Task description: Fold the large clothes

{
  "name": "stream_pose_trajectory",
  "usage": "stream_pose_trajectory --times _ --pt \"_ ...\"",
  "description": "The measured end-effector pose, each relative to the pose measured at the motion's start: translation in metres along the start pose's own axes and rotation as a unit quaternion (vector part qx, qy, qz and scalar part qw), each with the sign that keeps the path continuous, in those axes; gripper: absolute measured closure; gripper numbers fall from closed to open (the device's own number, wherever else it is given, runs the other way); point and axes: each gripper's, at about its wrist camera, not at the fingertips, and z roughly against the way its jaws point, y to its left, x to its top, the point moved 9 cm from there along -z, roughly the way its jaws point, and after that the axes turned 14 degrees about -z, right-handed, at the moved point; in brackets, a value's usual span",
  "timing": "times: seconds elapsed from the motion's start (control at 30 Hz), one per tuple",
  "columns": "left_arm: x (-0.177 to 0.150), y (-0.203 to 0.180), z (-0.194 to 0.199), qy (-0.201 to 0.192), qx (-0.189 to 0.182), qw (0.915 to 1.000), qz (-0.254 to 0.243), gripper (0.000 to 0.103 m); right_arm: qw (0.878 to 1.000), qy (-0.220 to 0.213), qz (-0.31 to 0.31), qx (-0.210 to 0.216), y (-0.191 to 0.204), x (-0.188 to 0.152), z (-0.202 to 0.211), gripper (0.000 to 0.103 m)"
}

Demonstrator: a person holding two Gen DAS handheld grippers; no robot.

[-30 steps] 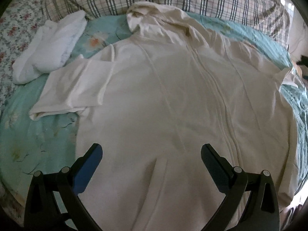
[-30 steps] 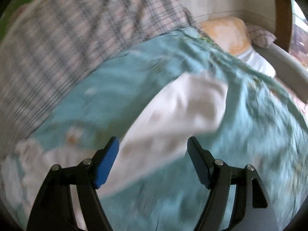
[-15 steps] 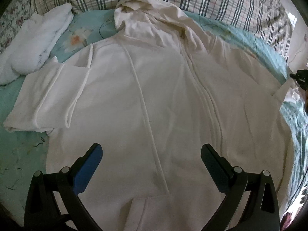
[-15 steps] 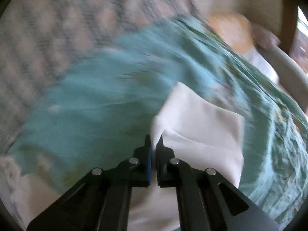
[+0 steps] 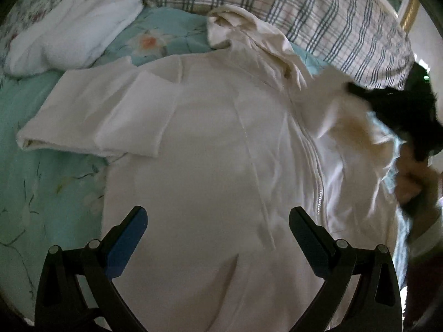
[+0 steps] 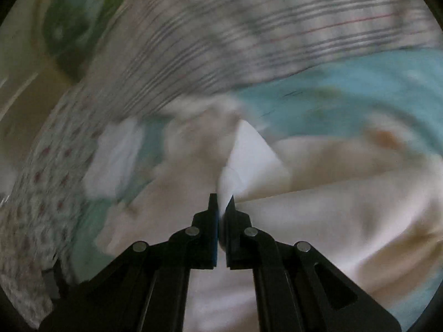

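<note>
The left hand-held gripper [image 5: 217, 231] is held spread and empty over the hem of a white zip-up hoodie [image 5: 210, 149] laid flat on the bed [image 5: 52, 188]. The right hand-held gripper [image 6: 221, 203] is pinched on the right sleeve [image 6: 250, 156]. Soft, light, limp cloth is judged best taken at cuffs and hem corners.

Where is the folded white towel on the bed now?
In the left wrist view, the folded white towel lies at the upper left on the turquoise bedsheet, beside the plaid pillow, above the hoodie's folded sleeve.
</note>
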Motion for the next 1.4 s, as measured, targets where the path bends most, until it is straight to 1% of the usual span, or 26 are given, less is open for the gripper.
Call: stream_pose_trajectory --times 0.07,0.17,0.27,0.37,0.47,0.53,0.6,0.67,0.73,0.77,0.8,0.83,0.87,0.9,0.93,0.97,1.0,1.07,1.1,1.17,1.2,1.23,1.27,1.33,1.37,1.4 --pt "-0.003 0.008 0.003 -0.004 -0.009 0.9999 0.010 0.001 0.999 0.033 0.018 0.022 0.025 -0.026 -0.029 0.099" --pt "-0.004 0.016 0.003 -0.006 -0.022 0.9995 0.022 0.001 0.996 0.076 0.052 0.014 0.046 -0.058 -0.070 0.099" --pt "-0.003 0.020 -0.004 -0.003 -0.048 0.9982 0.035 0.001 0.992 0.109 0.062 0.002 0.046 -0.084 -0.091 0.099" --pt "0.007 0.022 -0.014 -0.003 -0.085 0.9955 0.042 0.001 0.988 0.142 0.067 0.005 0.038 -0.101 -0.097 0.099" --pt "0.033 0.017 -0.030 -0.005 -0.115 0.9927 0.036 0.001 0.982 0.180 0.061 -0.005 0.021 -0.113 -0.093 0.091" --pt "0.057 0.012 -0.044 -0.002 -0.129 0.9914 0.023 0.001 0.981 0.187 0.052 -0.002 0.014 -0.117 -0.085 0.079" --pt "0.082 0.004 -0.066 0.010 -0.134 0.9909 0.004 0.001 0.984 0.173 0.047 -0.003 0.010 -0.114 -0.069 0.073" --pt "0.107 -0.007 -0.088 0.025 -0.151 0.9881 -0.016 0.001 0.987 0.156 0.036 -0.005 0.002 -0.110 -0.051 0.070" --pt "0.130 -0.021 -0.120 0.057 -0.159 0.9845 -0.046 0.003 0.991 0.133 0.019 -0.013 -0.008 -0.104 -0.033 0.070" --pt "0.136 -0.026 -0.132 0.070 -0.159 0.9831 -0.058 0.011 0.992 0.121 0.012 -0.019 -0.016 -0.101 -0.022 0.070" --pt "0.141 -0.032 -0.143 0.081 -0.162 0.9809 -0.071 0.026 0.994 0.107 0.005 -0.027 -0.025 -0.098 -0.011 0.070" --pt "0.144 -0.038 -0.154 0.092 -0.160 0.9787 -0.090 0.035 0.995 0.094 0.001 -0.036 -0.033 -0.095 -0.002 0.070" --pt "0.146 -0.043 -0.164 0.098 -0.142 0.9775 -0.121 0.061 0.995 0.083 -0.004 -0.047 -0.040 -0.093 0.005 0.070" --pt "0.145 -0.045 -0.165 0.096 -0.129 0.9770 -0.140 0.078 0.996 0.075 -0.011 -0.056 -0.047 -0.091 0.011 0.070" --pt "0.145 -0.048 -0.163 0.089 -0.123 0.9760 -0.156 0.091 0.996 0.070 -0.017 -0.061 -0.052 -0.090 0.015 0.070" --pt "0.142 -0.049 -0.153 0.075 -0.132 0.9765 -0.152 0.099 0.995 0.064 -0.025 -0.065 -0.058 -0.088 0.022 0.070" --pt "0.139 -0.045 -0.141 0.055 -0.134 0.9795 -0.140 0.099 0.996 0.057 -0.034 -0.067 -0.063 -0.087 0.029 0.070" --pt "0.123 -0.028 -0.111 0.012 -0.119 0.9855 -0.121 0.098 0.996 0.039 -0.043 -0.069 -0.070 -0.083 0.043 0.070" --pt "0.112 -0.020 -0.100 0.003 -0.115 0.9866 -0.116 0.098 0.996 0.028 -0.045 -0.068 -0.071 -0.081 0.049 0.070" --pt "0.079 -0.009 -0.091 0.018 -0.127 0.9858 -0.108 0.094 0.996 0.002 -0.048 -0.071 -0.075 -0.077 0.068 0.070" --pt "0.067 -0.005 -0.093 0.034 -0.135 0.9845 -0.106 0.088 0.996 -0.004 -0.050 -0.073 -0.077 -0.076 0.072 0.070" --pt "0.058 -0.001 -0.096 0.050 -0.138 0.9836 -0.106 0.086 0.996 -0.012 -0.054 -0.076 -0.081 -0.075 0.079 0.070" --pt "0.053 0.001 -0.098 0.059 -0.137 0.9829 -0.109 0.080 0.995 -0.016 -0.057 -0.078 -0.082 -0.072 0.081 0.070" --pt "0.060 -0.001 -0.102 0.062 -0.148 0.9808 -0.111 0.074 0.994 -0.023 -0.062 -0.087 -0.085 -0.069 0.087 0.070" --pt "0.066 -0.001 -0.103 0.062 -0.159 0.9792 -0.110 0.062 0.993 -0.027 -0.067 -0.093 -0.088 -0.066 0.091 0.070" --pt "0.071 -0.002 -0.102 0.062 -0.168 0.9777 -0.109 0.058 0.992 -0.033 -0.074 -0.098 -0.090 -0.063 0.095 0.070"
